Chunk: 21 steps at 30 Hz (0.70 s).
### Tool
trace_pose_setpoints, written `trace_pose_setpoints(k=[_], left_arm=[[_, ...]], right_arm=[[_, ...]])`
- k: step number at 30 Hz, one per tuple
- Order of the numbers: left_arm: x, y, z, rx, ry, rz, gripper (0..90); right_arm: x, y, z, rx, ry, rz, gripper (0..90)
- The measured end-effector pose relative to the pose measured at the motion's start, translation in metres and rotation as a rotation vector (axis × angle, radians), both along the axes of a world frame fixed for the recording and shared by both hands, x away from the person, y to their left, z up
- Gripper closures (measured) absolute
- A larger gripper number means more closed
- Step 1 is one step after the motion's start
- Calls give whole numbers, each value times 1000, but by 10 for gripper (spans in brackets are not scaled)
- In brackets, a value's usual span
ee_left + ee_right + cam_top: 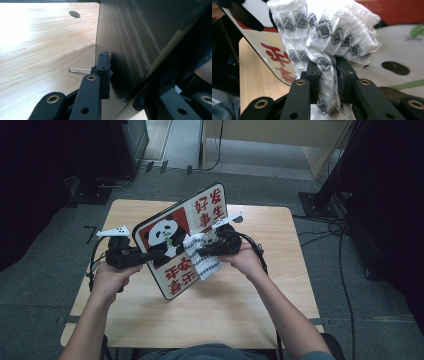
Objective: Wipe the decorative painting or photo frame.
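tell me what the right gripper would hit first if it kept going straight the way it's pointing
Most likely the panda board. The right gripper is shut on a white patterned cloth, and in its own view the bunched cloth sits against the board's printed face right ahead, so the cloth would press in first.

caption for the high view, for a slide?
Left gripper clamps the edge of a tilted panda-print board while right gripper presses a white, grey-patterned cloth to its face, over a light wooden table.
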State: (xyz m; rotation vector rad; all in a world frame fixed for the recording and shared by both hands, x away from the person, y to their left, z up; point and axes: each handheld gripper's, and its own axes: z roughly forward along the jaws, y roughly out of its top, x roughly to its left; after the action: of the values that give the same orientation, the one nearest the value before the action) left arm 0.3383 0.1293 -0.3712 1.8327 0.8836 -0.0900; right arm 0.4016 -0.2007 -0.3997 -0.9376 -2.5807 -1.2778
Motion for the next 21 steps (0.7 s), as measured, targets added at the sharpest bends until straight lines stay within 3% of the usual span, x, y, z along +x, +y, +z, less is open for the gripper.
trace_pose_setpoints(k=[21], left_arm=[[0,0,0,-1,-1,1,751]], right_arm=[[-7,-2,-34,-27,59,1,754]])
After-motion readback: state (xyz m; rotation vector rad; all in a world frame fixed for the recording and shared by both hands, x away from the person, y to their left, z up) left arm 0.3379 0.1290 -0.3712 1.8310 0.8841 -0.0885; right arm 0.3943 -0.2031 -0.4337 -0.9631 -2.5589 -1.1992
